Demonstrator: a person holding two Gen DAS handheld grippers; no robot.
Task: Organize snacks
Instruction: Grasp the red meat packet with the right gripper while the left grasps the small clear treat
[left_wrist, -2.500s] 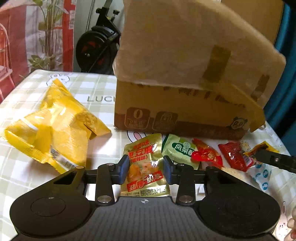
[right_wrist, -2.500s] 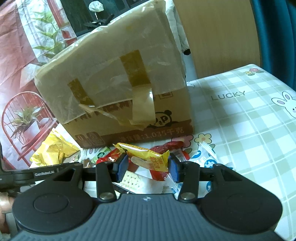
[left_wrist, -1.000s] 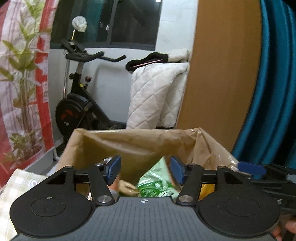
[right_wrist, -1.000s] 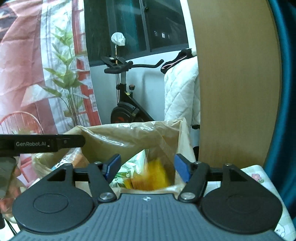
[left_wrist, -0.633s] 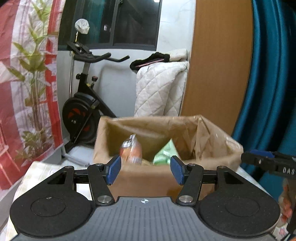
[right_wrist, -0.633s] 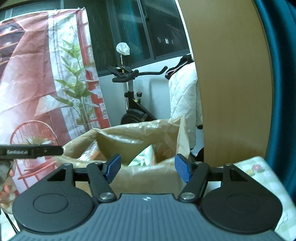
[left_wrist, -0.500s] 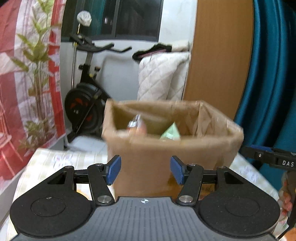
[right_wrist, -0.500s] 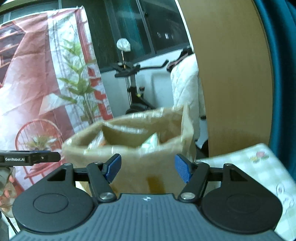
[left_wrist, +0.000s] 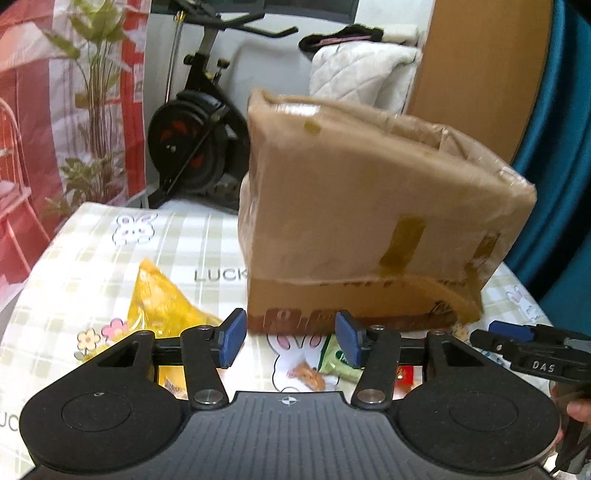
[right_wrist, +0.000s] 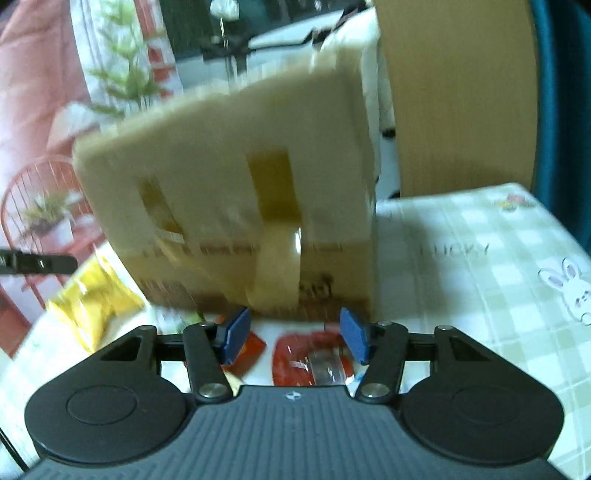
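1. Left gripper: jaws spread wide, holding nothing.
2. Right gripper: likewise agape and empty.
3. Snack packets (red, green, yellow) lie on the tablecloth before the cardboard box.

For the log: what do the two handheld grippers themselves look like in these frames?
Both match: the left gripper and right gripper have black bodies with ribbed centres, a round disc at each side, silver pivot screws and blue finger pads. In the left view the right gripper shows side-on, black with white lettering "DAS" and a blue tip; bare fingers grip it. No cables or sleeves are visible.
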